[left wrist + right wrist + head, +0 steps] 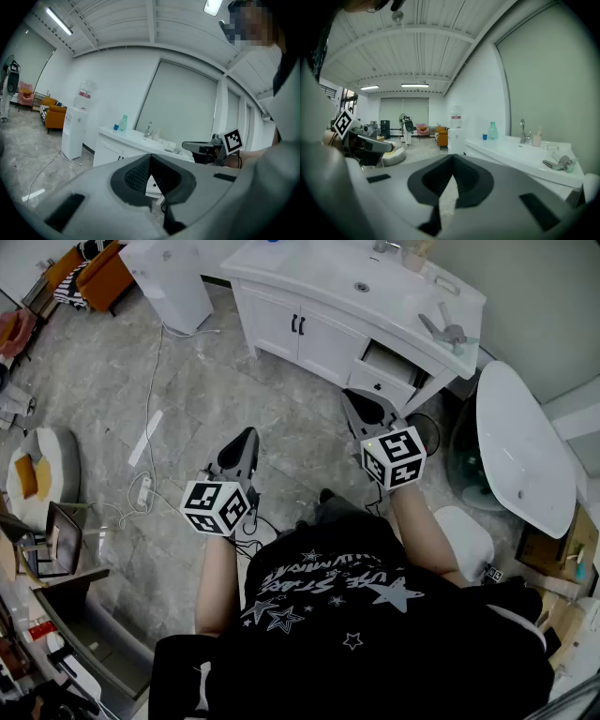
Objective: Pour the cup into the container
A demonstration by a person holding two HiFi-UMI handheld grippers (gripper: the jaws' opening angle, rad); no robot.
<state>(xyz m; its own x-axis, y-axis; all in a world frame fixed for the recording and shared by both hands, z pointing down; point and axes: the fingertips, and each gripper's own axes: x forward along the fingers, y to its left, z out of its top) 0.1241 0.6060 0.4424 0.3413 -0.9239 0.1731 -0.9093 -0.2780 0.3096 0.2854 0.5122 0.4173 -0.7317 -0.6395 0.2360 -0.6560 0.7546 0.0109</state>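
A small blue cup (485, 137) and a green bottle (492, 130) stand at the far end of the white vanity counter (309, 273); in the left gripper view the blue cup (116, 127) and the green bottle (123, 123) show again. A beige cup (536, 139) stands by the faucet (523, 130). My left gripper (246, 435) hangs over the floor, well short of the vanity, shut and holding nothing (151, 157). My right gripper (354, 395) is close to the vanity's front, shut and holding nothing too (452, 159).
A water dispenser (169, 282) stands left of the vanity. One vanity drawer (389, 367) is pulled open. A white oval tub (520, 451) lies at the right. Cables and a power strip (143, 491) lie on the floor at the left, with an orange sofa (98, 277) beyond.
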